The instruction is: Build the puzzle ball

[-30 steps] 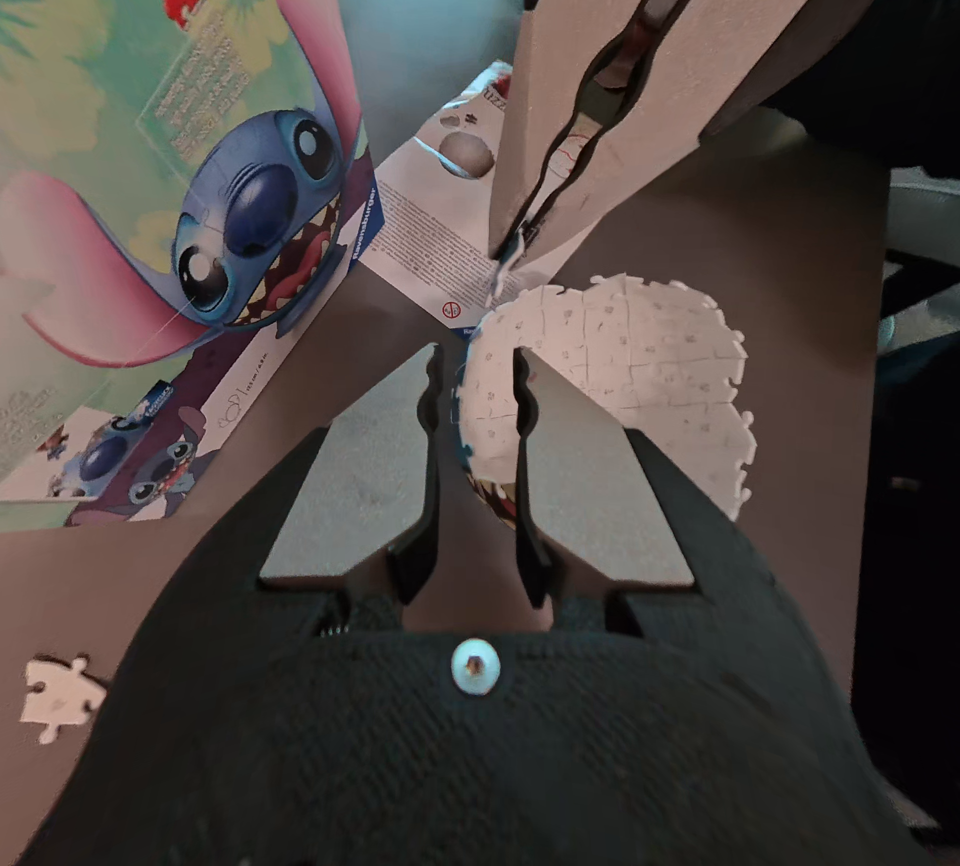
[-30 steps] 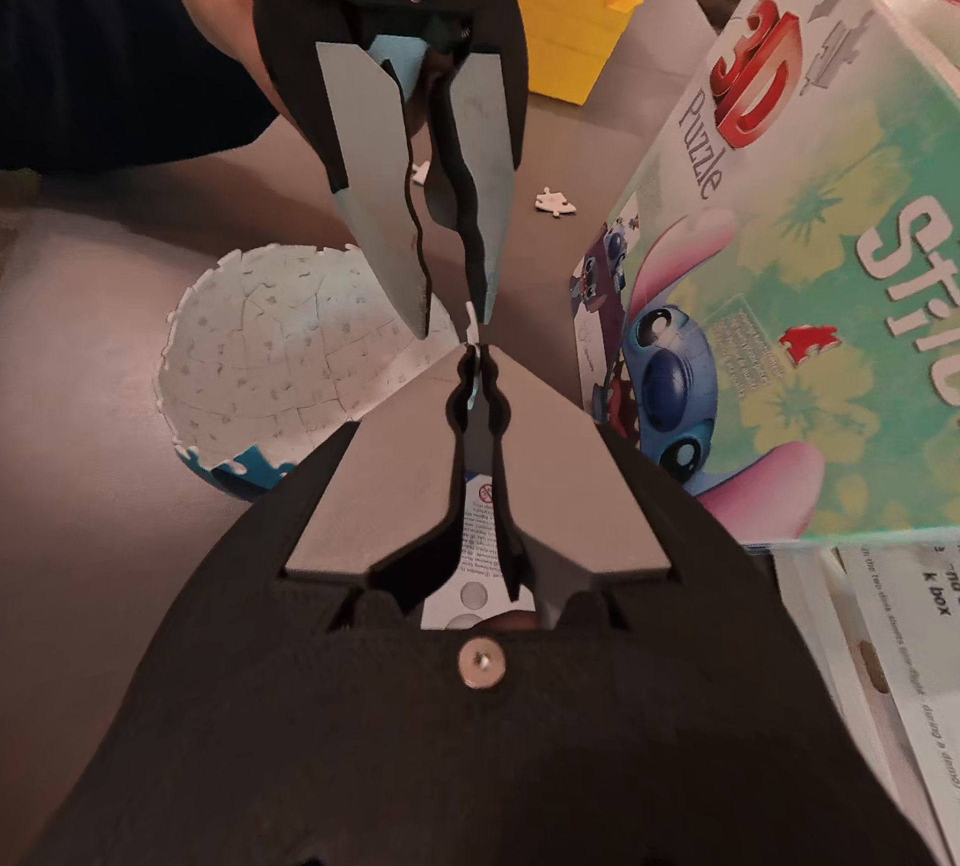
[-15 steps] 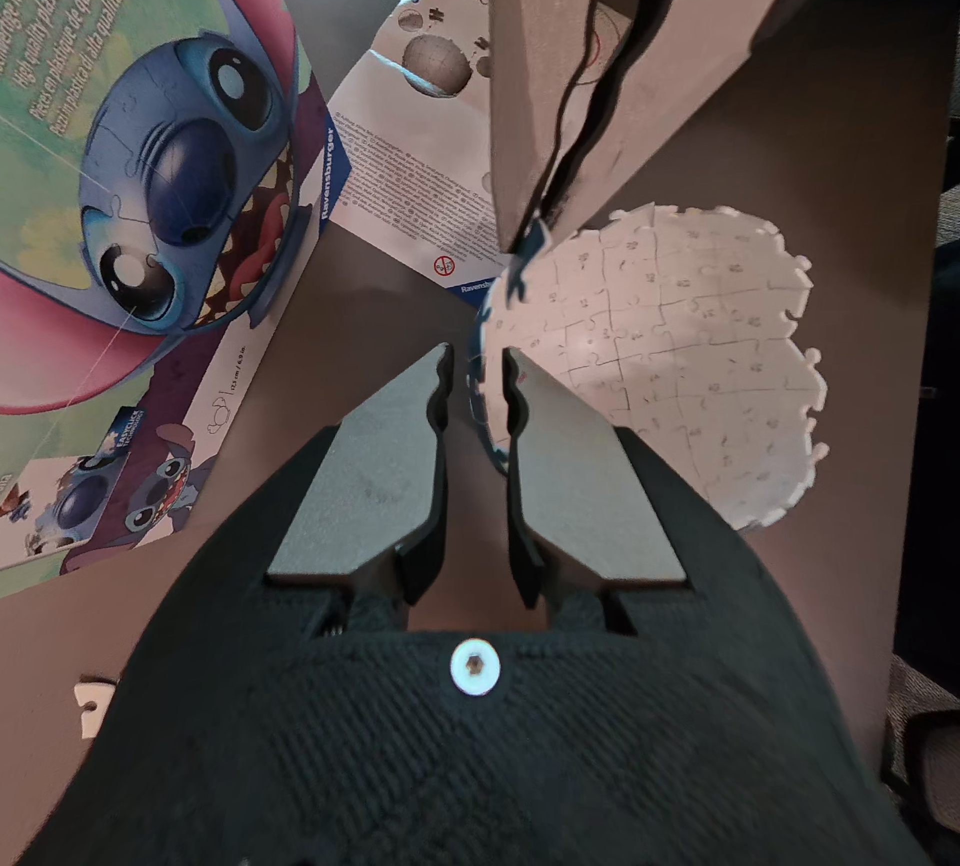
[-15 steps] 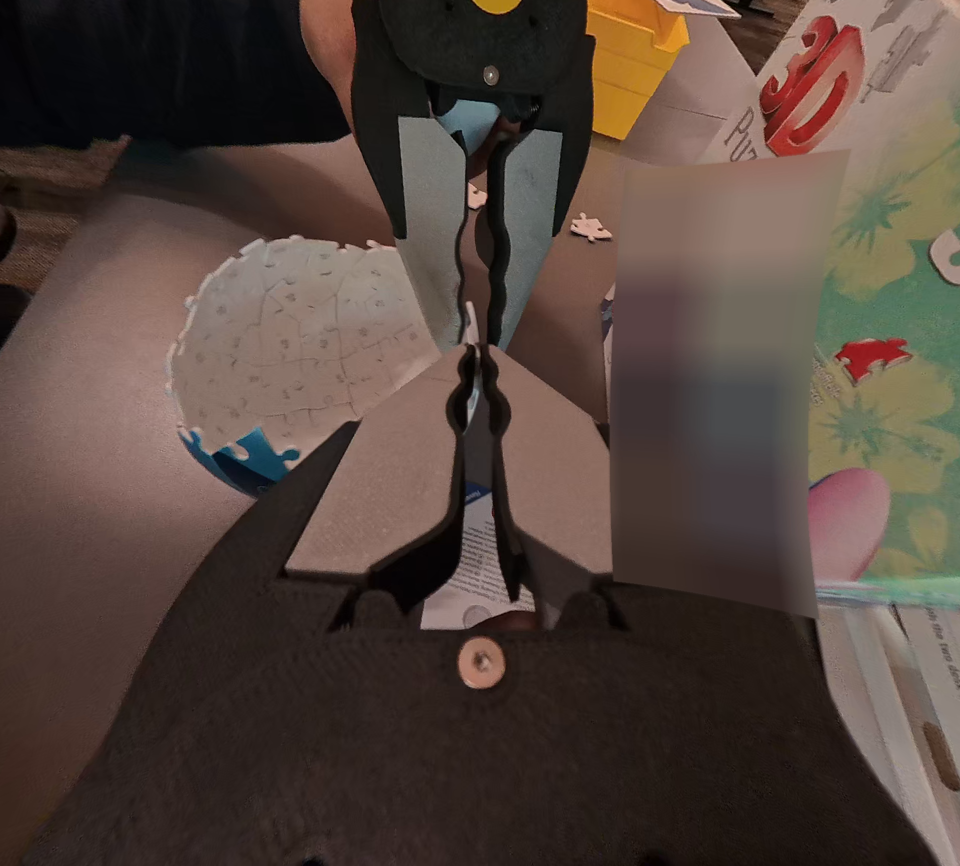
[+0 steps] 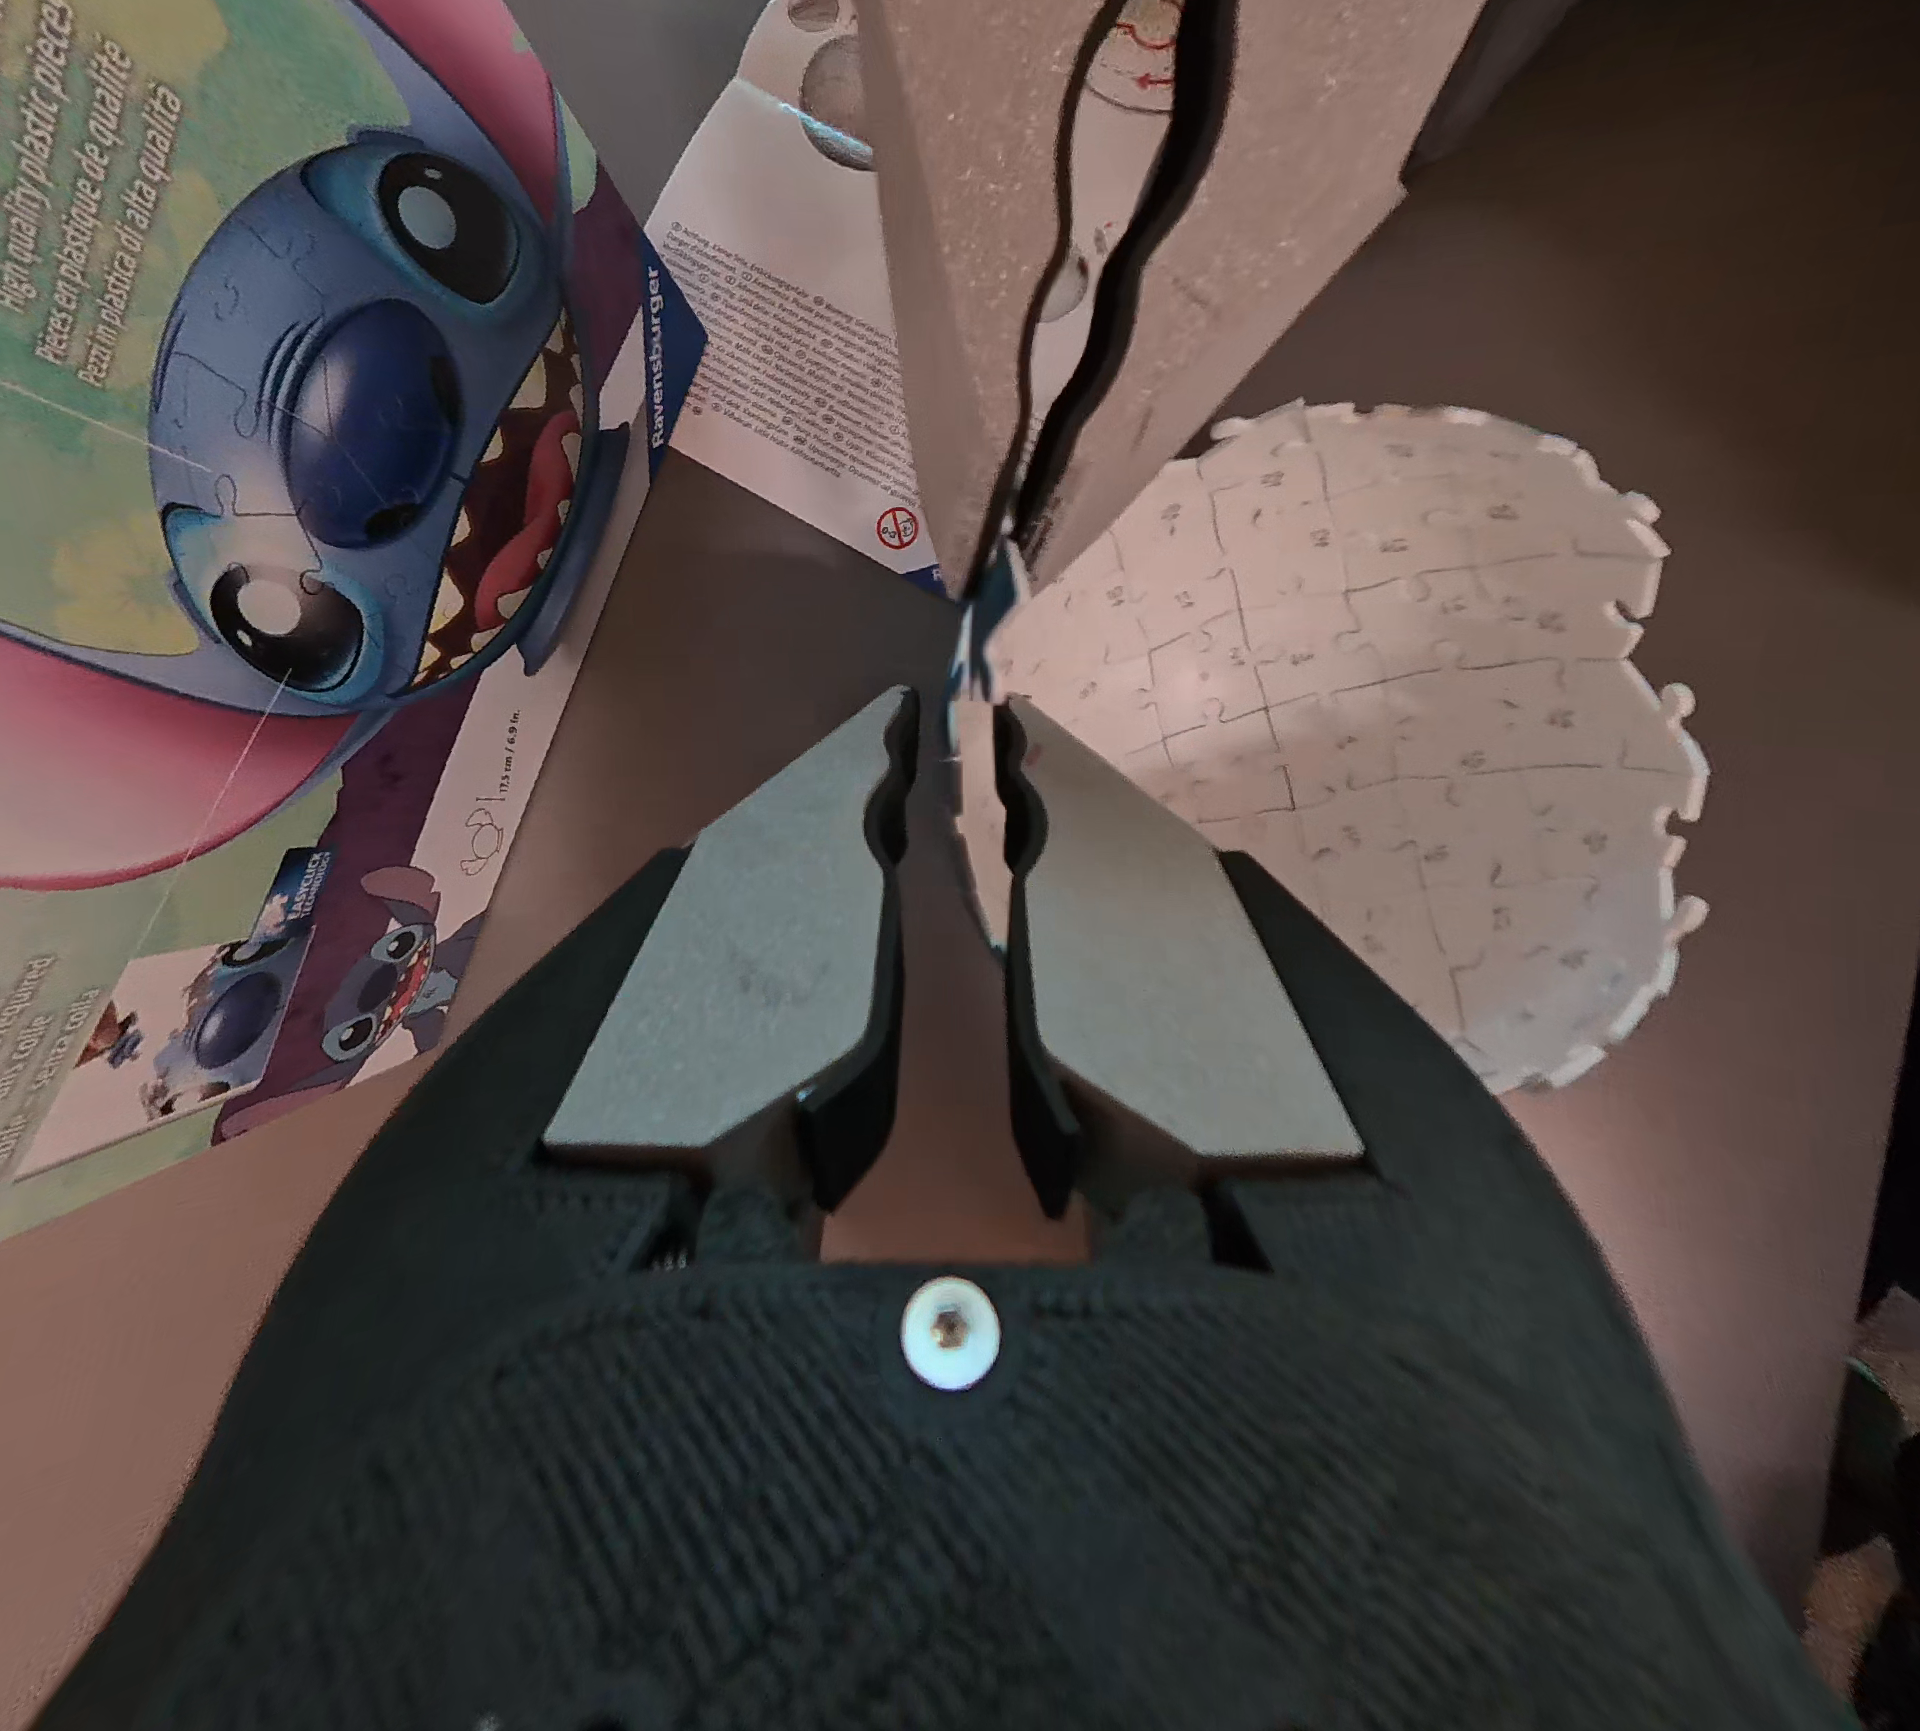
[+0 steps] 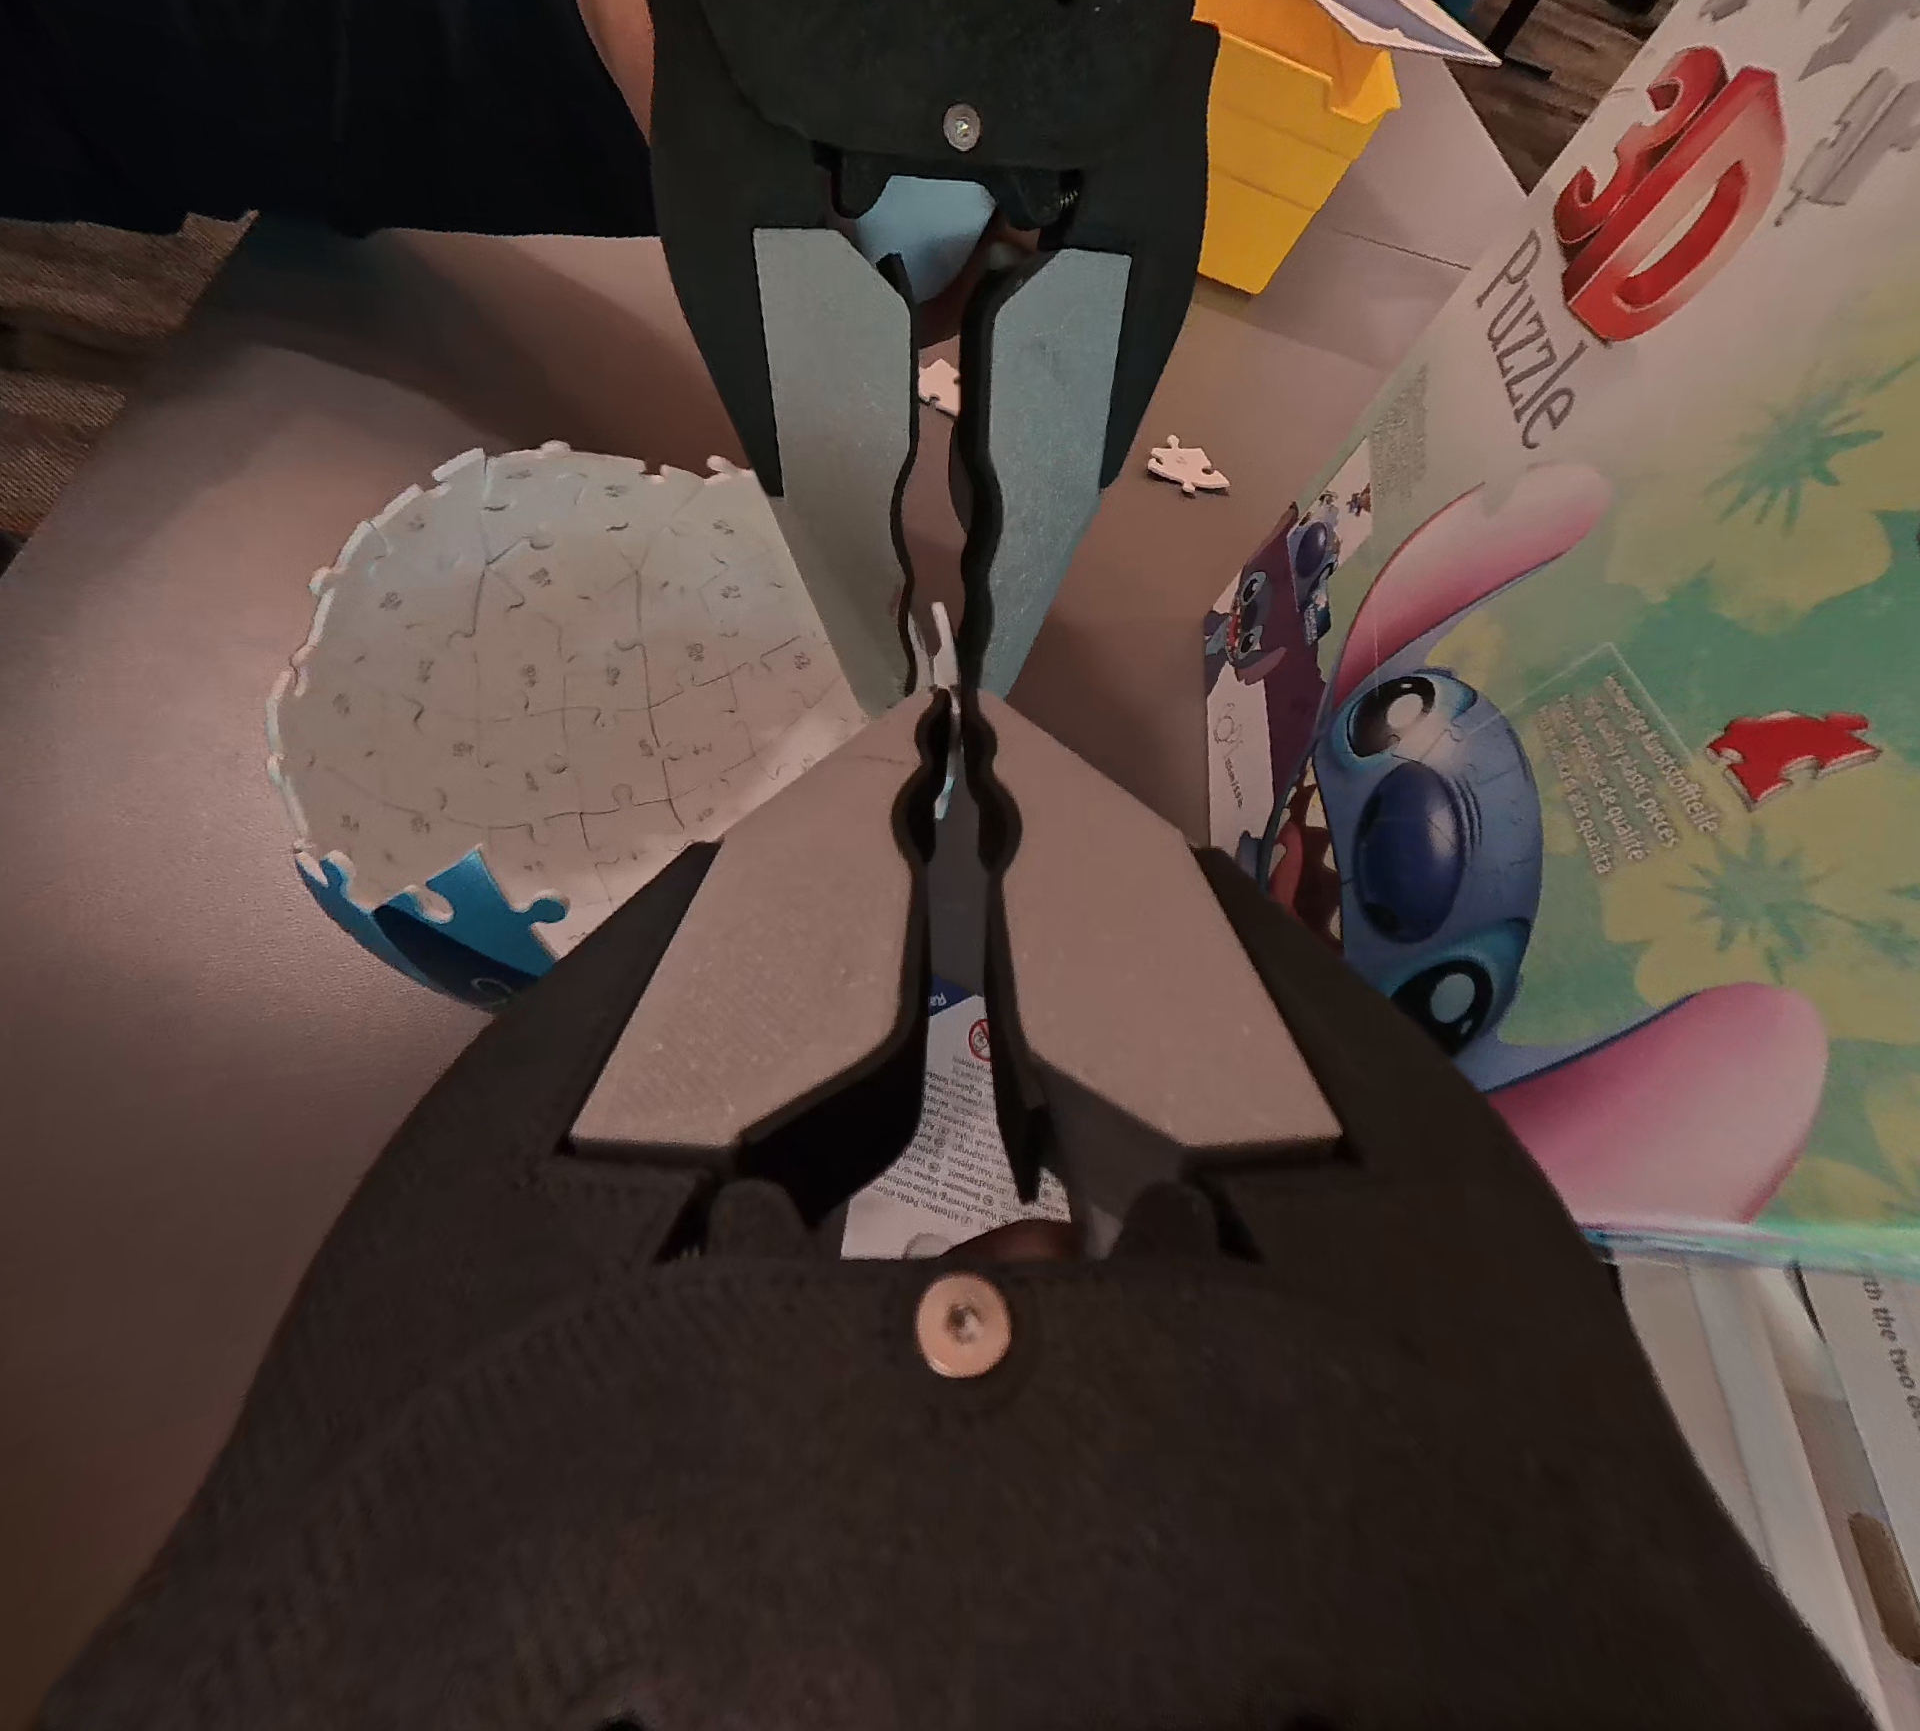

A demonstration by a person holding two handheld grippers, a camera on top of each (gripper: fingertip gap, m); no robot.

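1. Right gripper [image 6: 954,713]: fingers nearly closed, pinching a small curved plastic puzzle piece [image 6: 943,673], white inside, blue outside

2. Left gripper [image 5: 954,702]: fingers a narrow gap apart, straddling the same piece's tip; contact cannot be told, so likely not yet gripping

3. Half-built puzzle ball, a white-lined shell with blue outer face [image 6: 540,694], rests open side up on the brown bench [image 6: 156,1006], just beside the grippers, away from the printed puzzle box [image 6: 1662,642]

4. Judgement: close the left fingers fully before the right lets go; keep the piece's curve matching the shell rim, tabs aligned, then press in gently
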